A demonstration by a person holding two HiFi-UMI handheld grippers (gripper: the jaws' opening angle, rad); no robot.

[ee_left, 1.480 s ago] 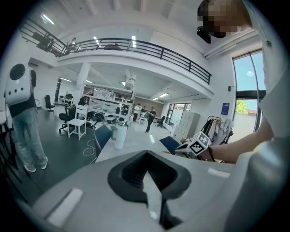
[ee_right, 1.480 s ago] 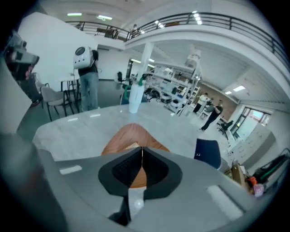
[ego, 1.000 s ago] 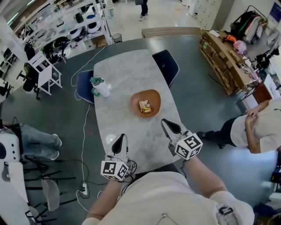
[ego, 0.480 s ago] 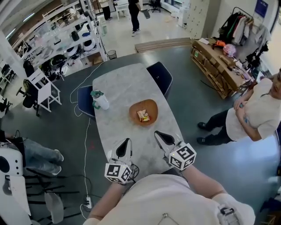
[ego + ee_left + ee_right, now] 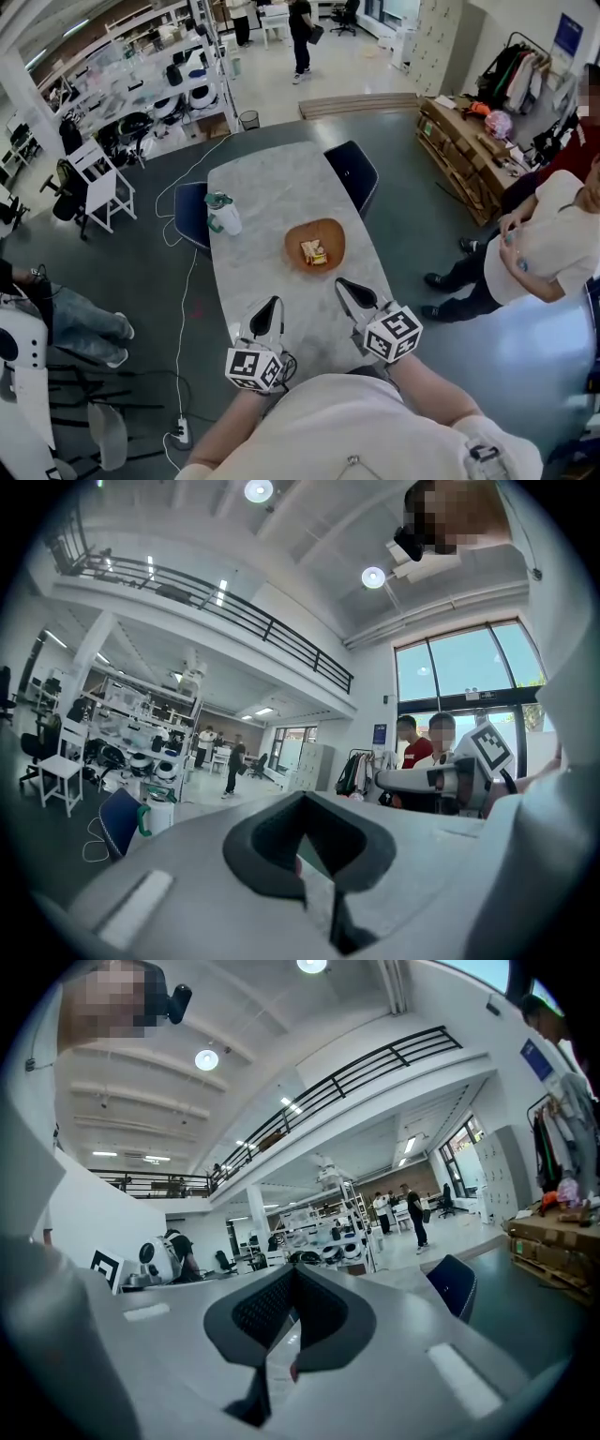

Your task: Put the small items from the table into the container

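Packets [image 5: 313, 251] lay inside the wooden bowl [image 5: 334, 234] in the head view. Short of the bowl, the left gripper [image 5: 268, 315] and right gripper [image 5: 355, 293] showed, in their own views, jaws pressed together and empty.

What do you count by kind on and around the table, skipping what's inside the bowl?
Orange bowl: 1
Green-lidded jug: 1
Dark blue chairs: 2
Claws, both shut and empty (left claw, right claw): 2
Total: 6
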